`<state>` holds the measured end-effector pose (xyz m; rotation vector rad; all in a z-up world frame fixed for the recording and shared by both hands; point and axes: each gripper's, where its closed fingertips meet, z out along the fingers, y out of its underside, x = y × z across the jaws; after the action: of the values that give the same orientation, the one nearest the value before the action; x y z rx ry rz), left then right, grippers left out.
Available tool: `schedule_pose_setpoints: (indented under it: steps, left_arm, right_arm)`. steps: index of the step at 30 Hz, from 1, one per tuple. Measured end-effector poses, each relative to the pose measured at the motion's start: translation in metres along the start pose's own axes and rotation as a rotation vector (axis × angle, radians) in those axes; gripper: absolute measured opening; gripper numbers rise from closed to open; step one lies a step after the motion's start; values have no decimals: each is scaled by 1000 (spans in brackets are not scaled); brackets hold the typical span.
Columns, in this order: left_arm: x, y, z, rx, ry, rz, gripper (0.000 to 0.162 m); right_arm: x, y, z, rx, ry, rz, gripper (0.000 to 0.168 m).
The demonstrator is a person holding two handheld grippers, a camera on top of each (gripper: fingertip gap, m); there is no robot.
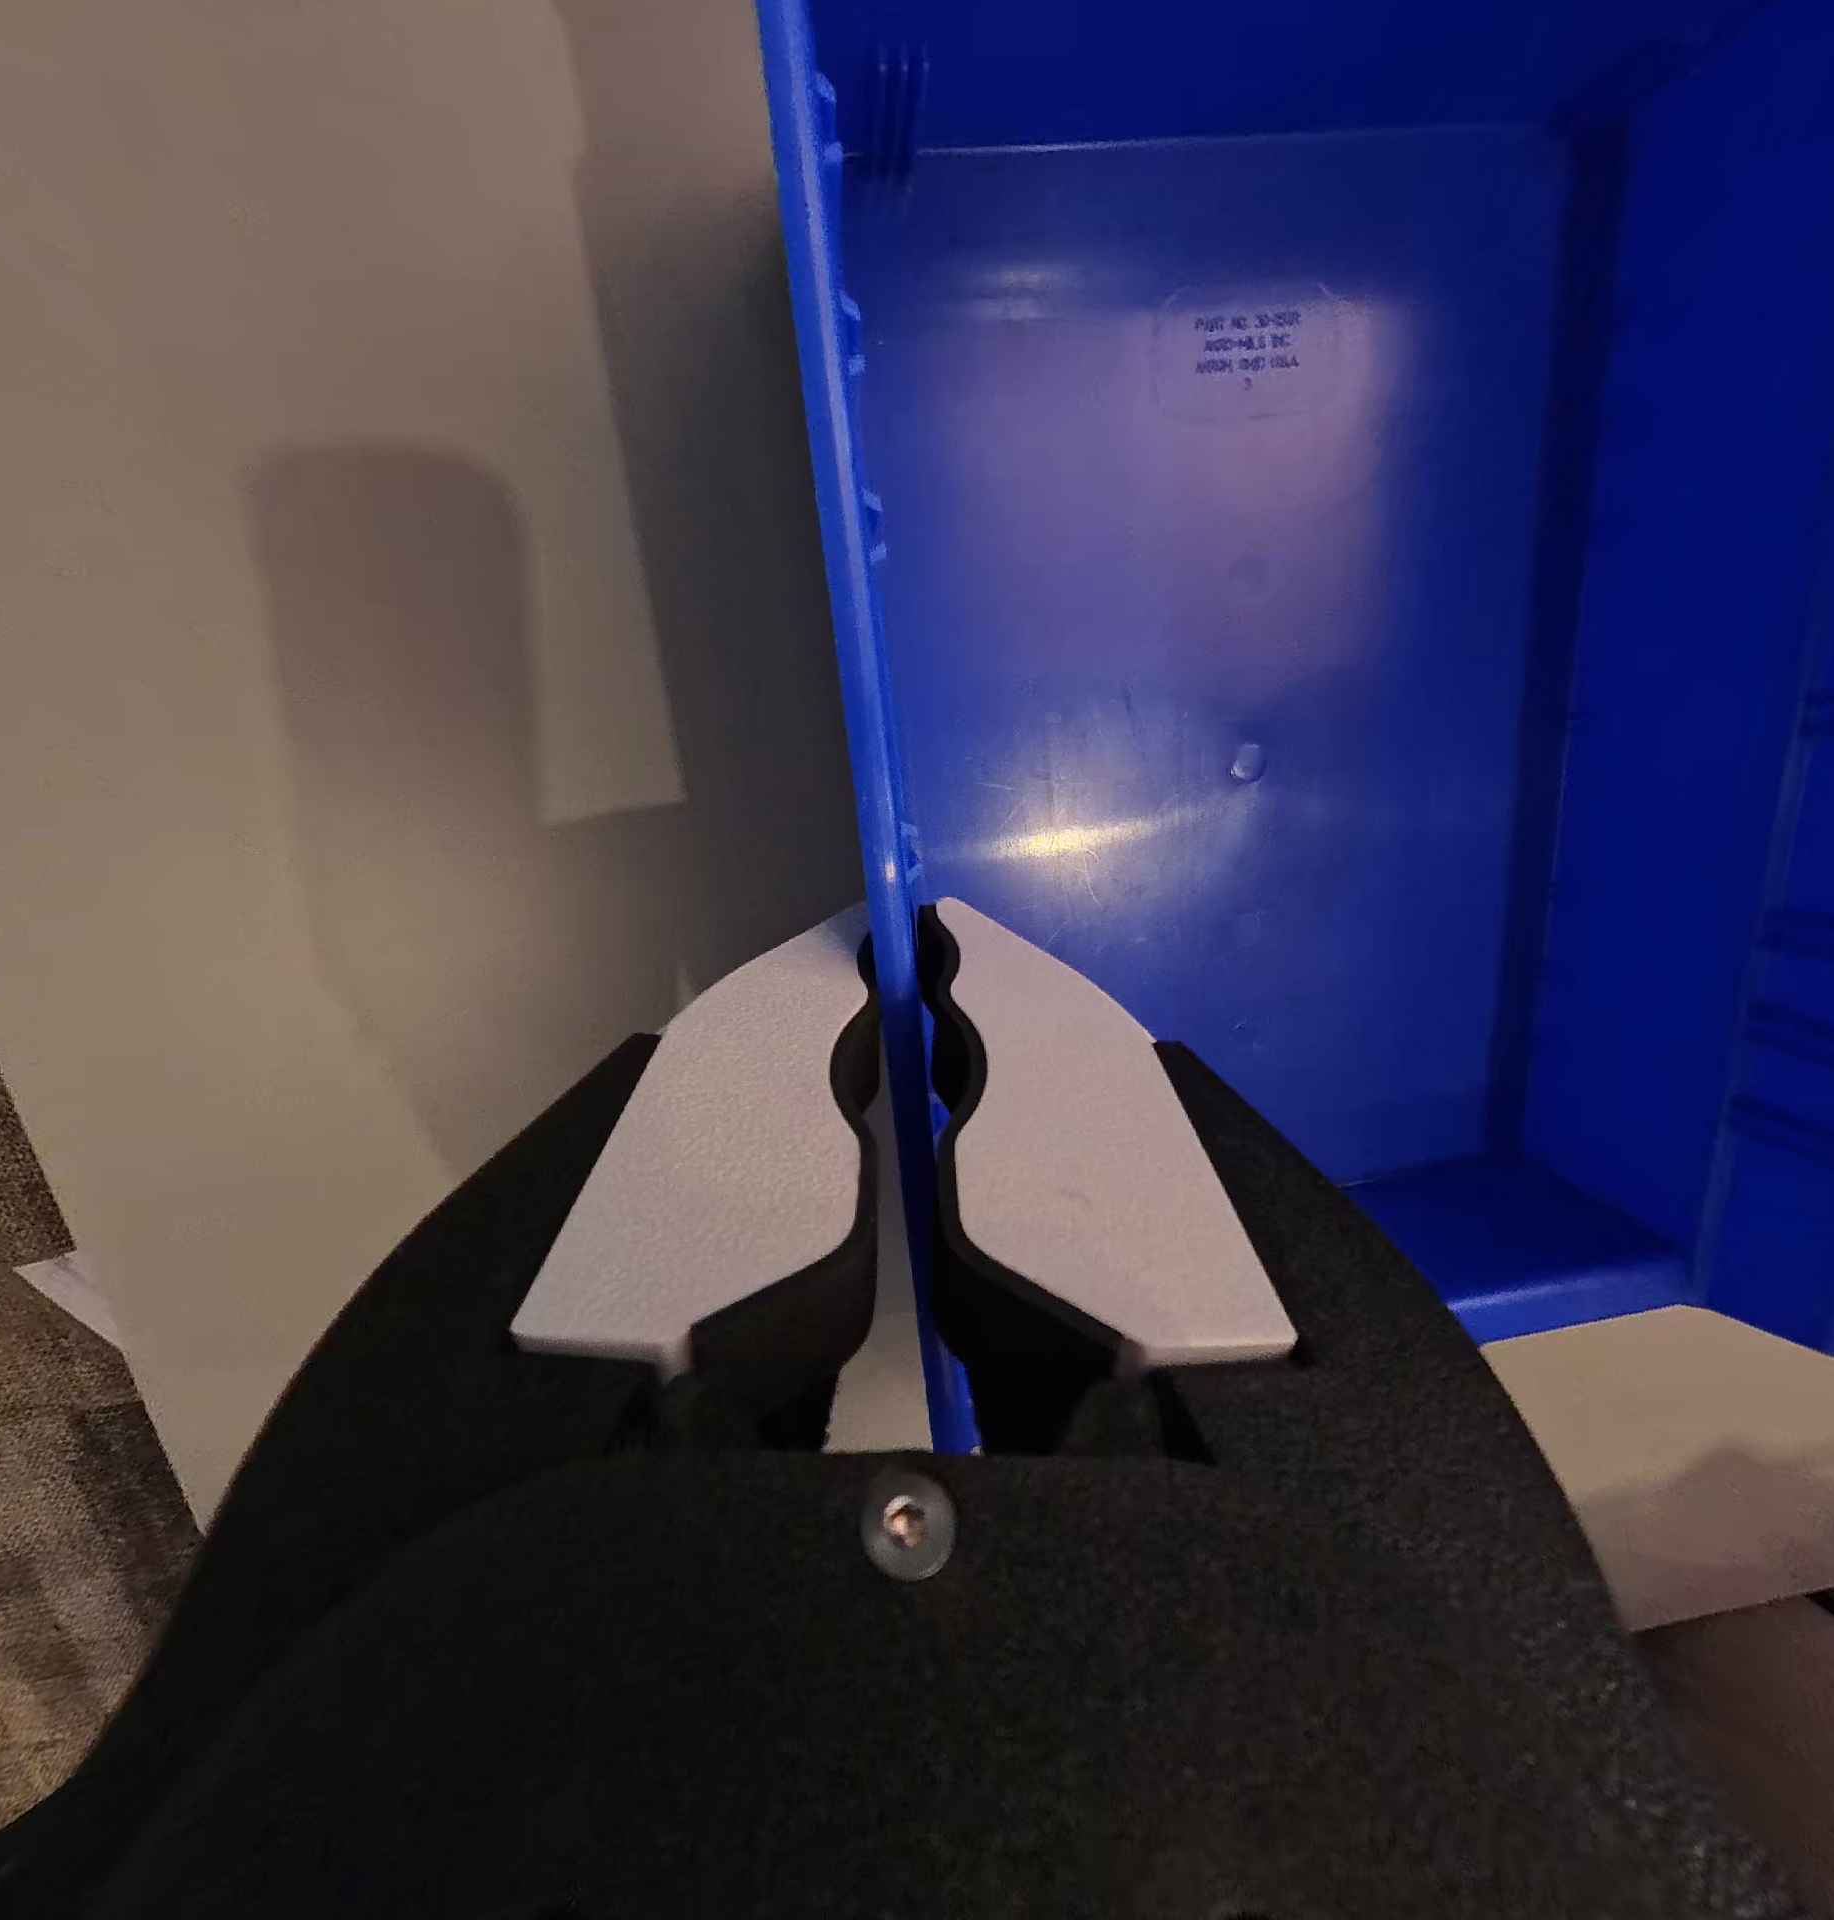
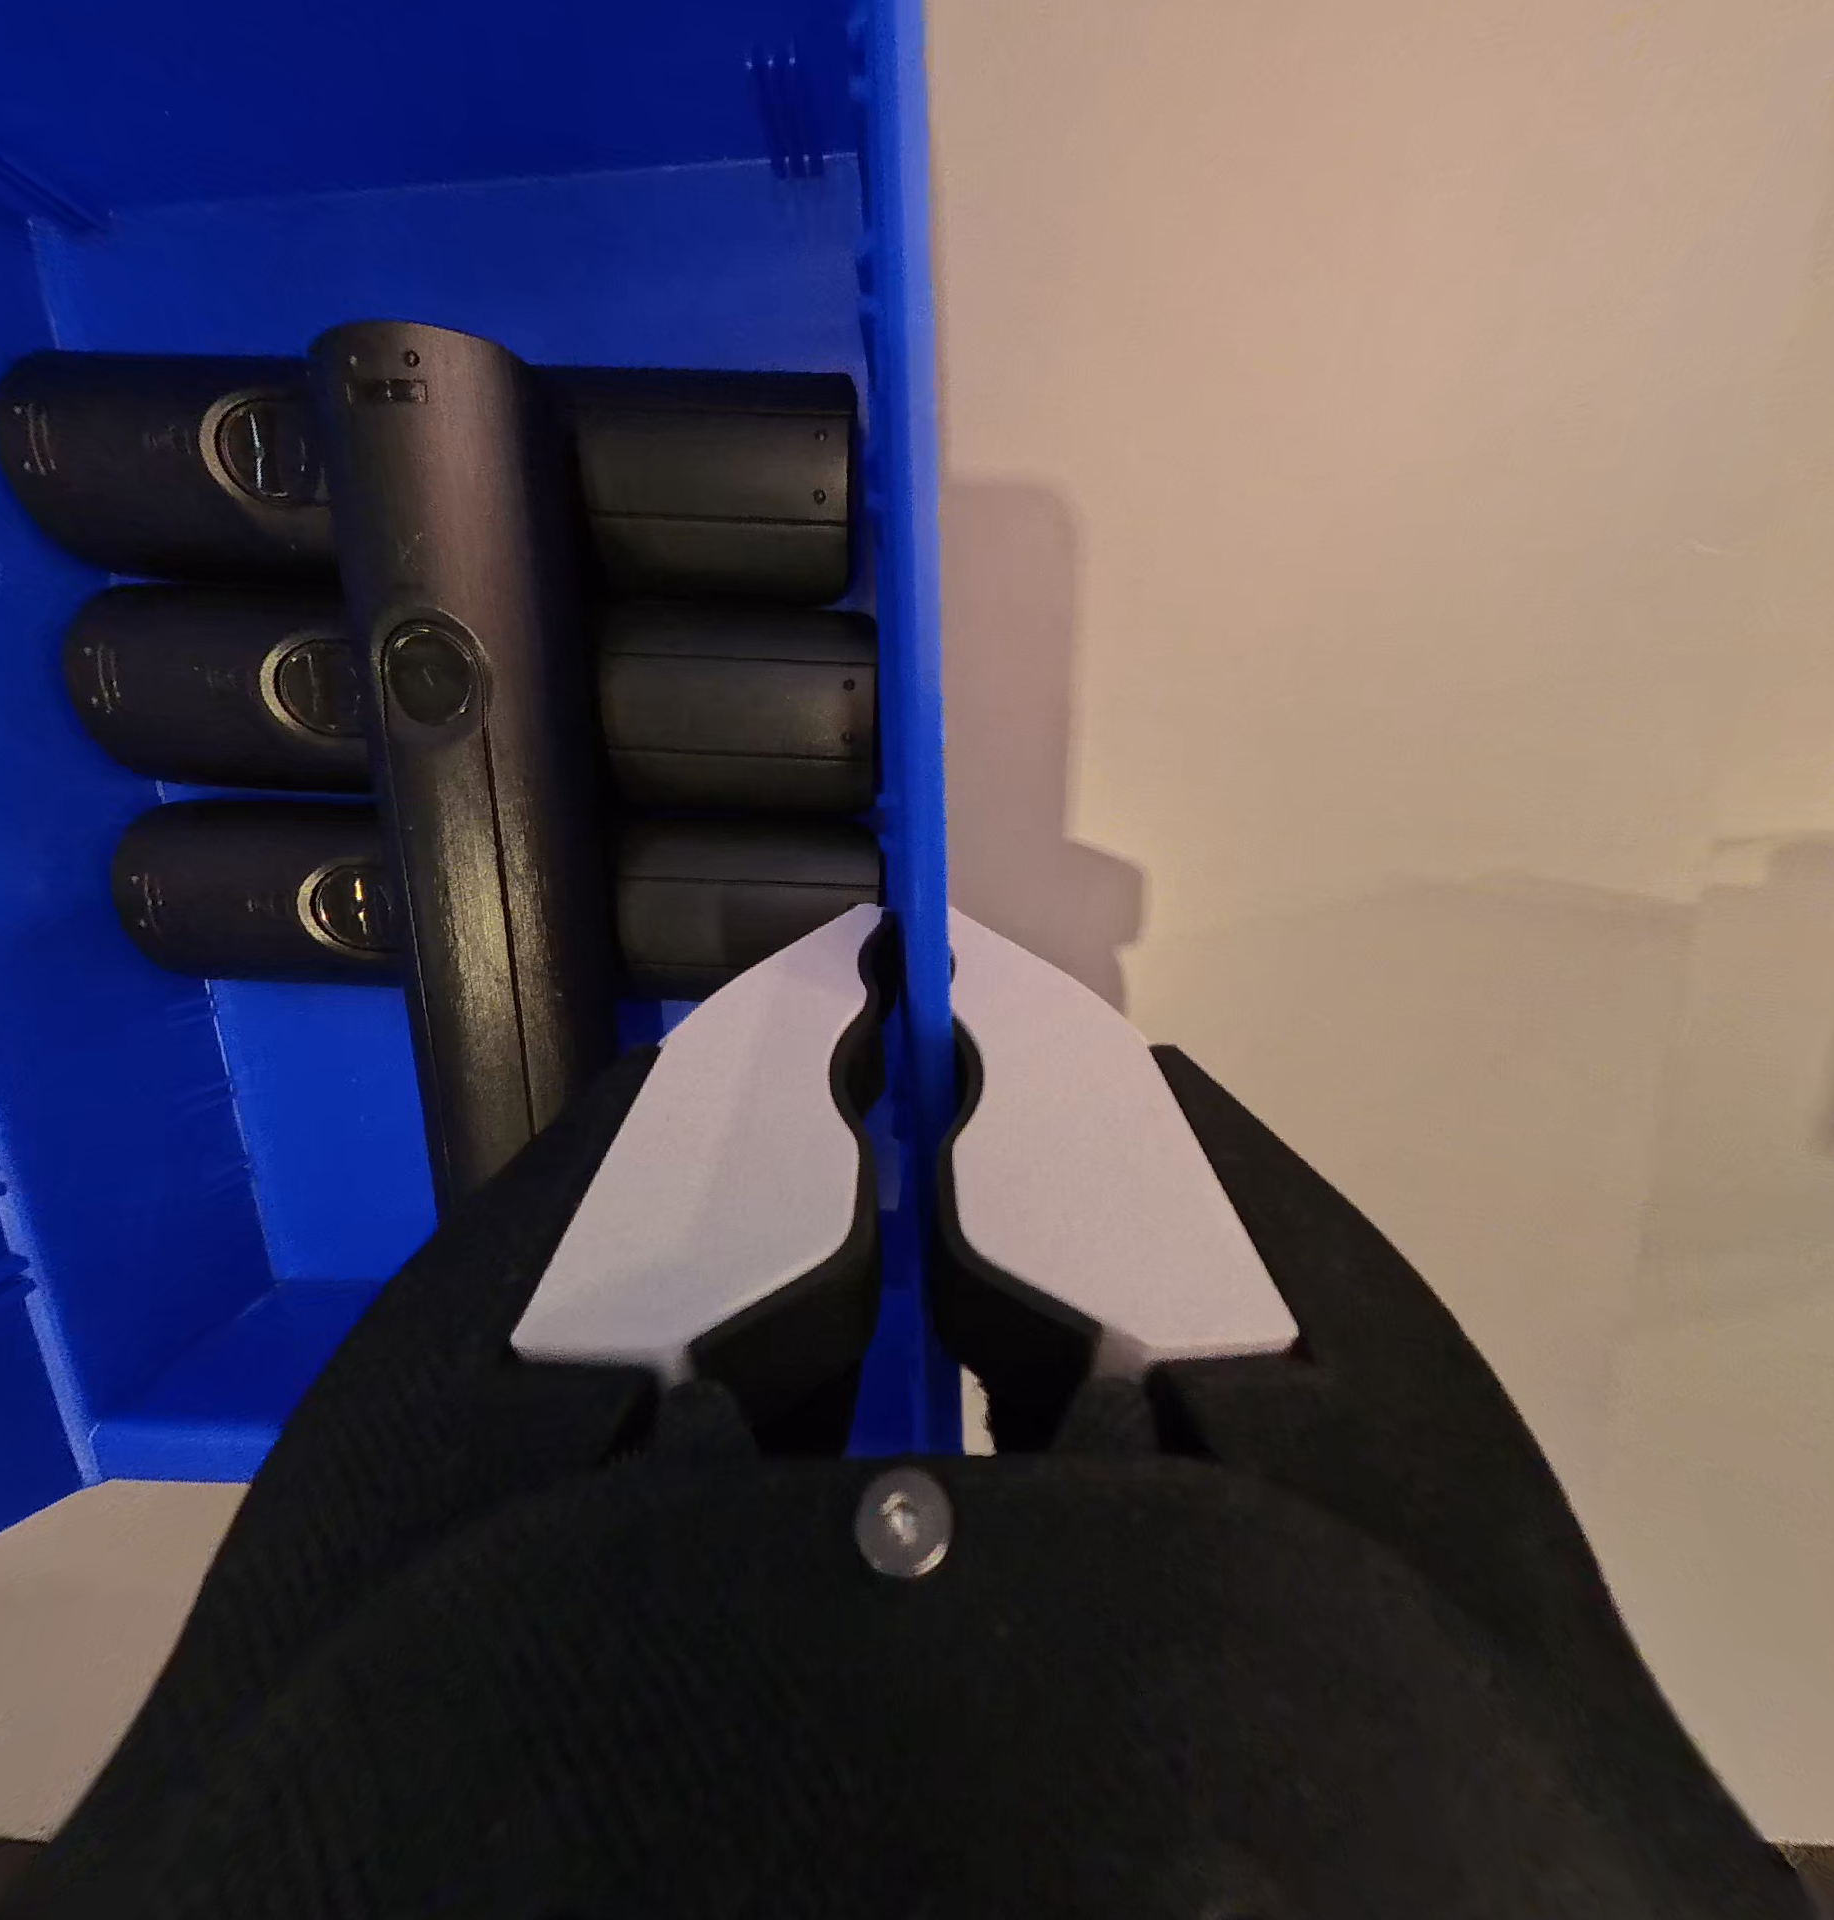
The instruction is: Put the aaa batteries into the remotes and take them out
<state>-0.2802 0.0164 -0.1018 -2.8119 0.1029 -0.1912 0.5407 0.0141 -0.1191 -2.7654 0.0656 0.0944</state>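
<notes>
In the left wrist view my left gripper (image 1: pixel 897 920) is shut on the thin left wall (image 1: pixel 840 520) of a blue plastic bin; the bin's floor (image 1: pixel 1204 623) is bare. In the right wrist view my right gripper (image 2: pixel 913 920) is shut on the right wall (image 2: pixel 908 520) of a blue bin that holds several black remotes. Three remotes (image 2: pixel 217 686) lie side by side across the bin, backs up. One more remote (image 2: pixel 445 727) lies lengthwise on top of them. No batteries show in either view.
Both bins rest on a white tabletop (image 1: pixel 269 520), which also shows to the right in the right wrist view (image 2: pixel 1412 520). Grey carpet (image 1: pixel 19 1455) shows past the table's edge at the lower left. I cannot tell whether the two views show one bin or two.
</notes>
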Motion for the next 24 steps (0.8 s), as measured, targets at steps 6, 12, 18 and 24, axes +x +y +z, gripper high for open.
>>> schedule_pose_setpoints:
  steps: [6,12,18,24]
  left_arm:
    - [7,-2,2,-9,6,18,4]
    - [14,-4,3,-19,8,39,4]
    - [20,-8,6,-20,10,59,4]
    - [29,-10,8,-30,14,78,4]
  right_arm:
    - [-7,-2,1,-8,-8,-25,5]
    - [-17,-5,3,-18,-16,-64,5]
    - [-33,-10,6,-14,-57,-107,6]
    - [-46,-13,9,-28,-44,-162,5]
